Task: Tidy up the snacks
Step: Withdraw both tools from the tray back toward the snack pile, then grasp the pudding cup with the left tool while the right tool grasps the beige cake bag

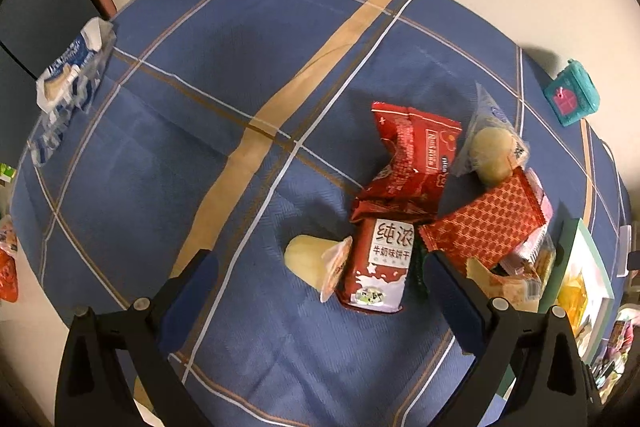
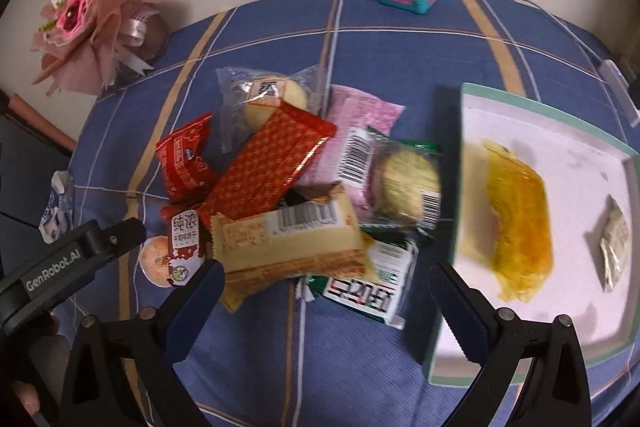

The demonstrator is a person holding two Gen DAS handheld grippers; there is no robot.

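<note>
A heap of wrapped snacks lies on the blue plaid cloth of the counter [image 1: 248,75]: a red diamond-patterned packet [image 2: 268,171] rests slantwise on top, over a clear-wrapped pale bun [image 2: 272,99] and a crumpled red pouch [image 2: 186,157]; beside them sit a beige wafer pack [image 2: 288,243], a round biscuit in a green-edged wrapper [image 2: 408,187] and a small milk-biscuit pack with Chinese lettering [image 1: 378,263], a jelly cup [image 1: 316,263] lying against it. To the right stands a shallow tray with a teal rim [image 2: 540,107], holding a yellow packet [image 2: 518,215], blurred so its print can't be read, and a small white sachet [image 2: 614,243]. The left gripper [image 1: 320,291] hangs spread wide over the milk-biscuit pack and cup, holding nothing. The right gripper [image 2: 326,291] is likewise spread wide and empty, above the near edge of the heap.
</note>
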